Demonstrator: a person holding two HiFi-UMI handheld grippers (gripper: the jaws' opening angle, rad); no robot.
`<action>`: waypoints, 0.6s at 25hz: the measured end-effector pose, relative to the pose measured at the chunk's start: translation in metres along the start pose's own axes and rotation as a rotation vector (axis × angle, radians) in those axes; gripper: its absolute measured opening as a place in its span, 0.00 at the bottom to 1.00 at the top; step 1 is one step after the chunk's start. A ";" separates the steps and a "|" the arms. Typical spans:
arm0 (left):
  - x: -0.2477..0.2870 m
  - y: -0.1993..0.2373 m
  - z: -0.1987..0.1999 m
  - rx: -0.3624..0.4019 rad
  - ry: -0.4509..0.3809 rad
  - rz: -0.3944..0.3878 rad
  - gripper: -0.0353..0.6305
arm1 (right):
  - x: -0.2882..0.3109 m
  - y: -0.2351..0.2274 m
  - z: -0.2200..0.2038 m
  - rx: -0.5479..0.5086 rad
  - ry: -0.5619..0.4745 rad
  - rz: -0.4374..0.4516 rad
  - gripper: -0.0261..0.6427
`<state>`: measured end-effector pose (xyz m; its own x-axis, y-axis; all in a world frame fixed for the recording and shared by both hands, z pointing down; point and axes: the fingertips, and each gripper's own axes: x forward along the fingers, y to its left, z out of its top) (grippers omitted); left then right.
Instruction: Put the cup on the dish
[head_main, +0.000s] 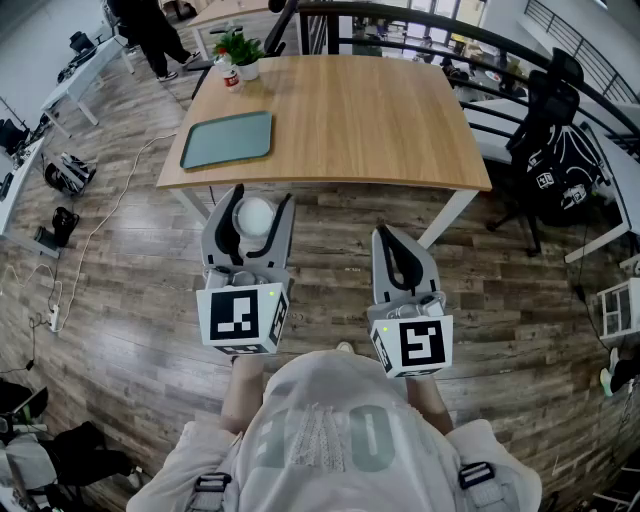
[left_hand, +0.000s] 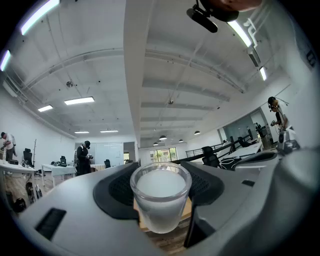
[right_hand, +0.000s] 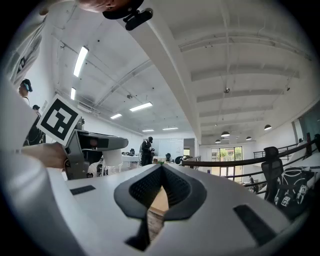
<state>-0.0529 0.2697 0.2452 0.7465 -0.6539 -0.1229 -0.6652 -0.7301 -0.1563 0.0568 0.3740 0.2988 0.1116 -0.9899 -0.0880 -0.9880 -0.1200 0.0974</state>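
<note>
Evidently, at the head view's lower left, the left gripper (head_main: 262, 205) pinched a small frosted white glass cup (head_main: 254, 218) between widely spread jaws, above the wood-plank floor (head_main: 130, 300). The right gripper (head_main: 386, 236), lower centre, had its jaws pressed together on nothing. The grey-green rectangular dish (head_main: 227, 139) lay at upper left on the light wooden table (head_main: 370, 110), well apart from the cup.

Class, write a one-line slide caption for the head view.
Left gripper holds a white cup over the floor, short of the table where the green dish lies; right gripper shut, empty.
</note>
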 end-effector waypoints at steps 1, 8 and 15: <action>0.001 -0.002 0.001 -0.002 -0.002 -0.001 0.46 | 0.000 -0.002 0.000 0.000 0.001 -0.001 0.07; 0.006 -0.010 0.000 -0.011 -0.002 0.002 0.46 | 0.000 -0.015 -0.009 0.006 0.015 0.003 0.07; 0.006 -0.012 -0.011 -0.020 0.004 0.027 0.46 | -0.006 -0.017 -0.021 0.042 0.002 0.049 0.07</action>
<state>-0.0405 0.2728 0.2571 0.7286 -0.6739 -0.1225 -0.6850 -0.7164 -0.1329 0.0754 0.3802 0.3184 0.0630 -0.9946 -0.0823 -0.9959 -0.0681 0.0603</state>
